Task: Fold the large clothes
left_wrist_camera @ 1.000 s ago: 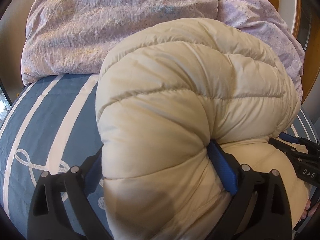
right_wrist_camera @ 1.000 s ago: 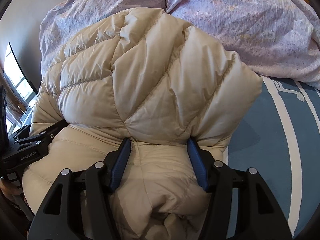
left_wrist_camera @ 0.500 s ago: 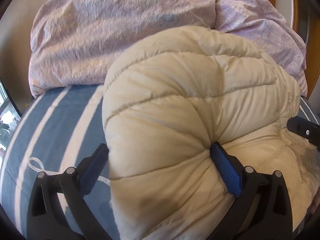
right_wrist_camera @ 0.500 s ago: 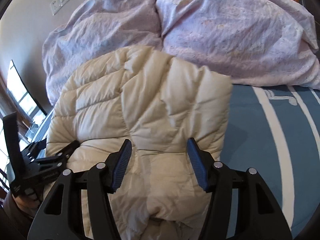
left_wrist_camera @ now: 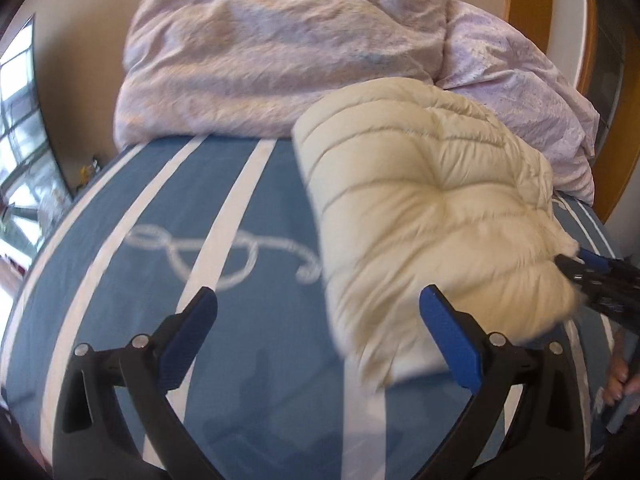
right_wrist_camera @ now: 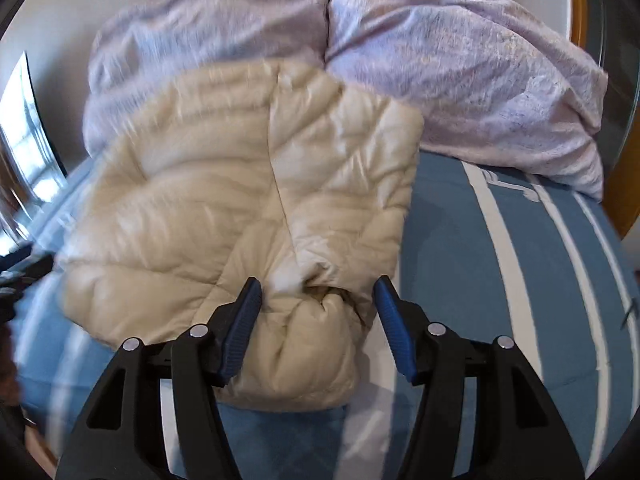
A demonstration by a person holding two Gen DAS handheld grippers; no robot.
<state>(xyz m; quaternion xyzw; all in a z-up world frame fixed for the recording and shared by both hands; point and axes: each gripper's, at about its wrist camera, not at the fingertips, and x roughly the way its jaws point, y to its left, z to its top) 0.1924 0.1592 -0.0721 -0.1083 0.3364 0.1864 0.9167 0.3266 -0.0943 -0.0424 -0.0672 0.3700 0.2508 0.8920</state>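
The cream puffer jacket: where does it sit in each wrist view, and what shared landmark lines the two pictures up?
Left wrist view: puffer jacket fills the centre-right, beside the right-hand finger, outside the open jaws.
Right wrist view: jacket sits centre-left, its near end between the jaws.
Shared landmark: the lilac duvet heaped behind it on the blue striped bedcover.

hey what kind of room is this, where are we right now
Most likely a bedroom. A blue bedspread with white stripes covers what looks like a bed, a bunched lilac duvet lies at its far end, and a cream puffer jacket rests on top. A window is alongside.
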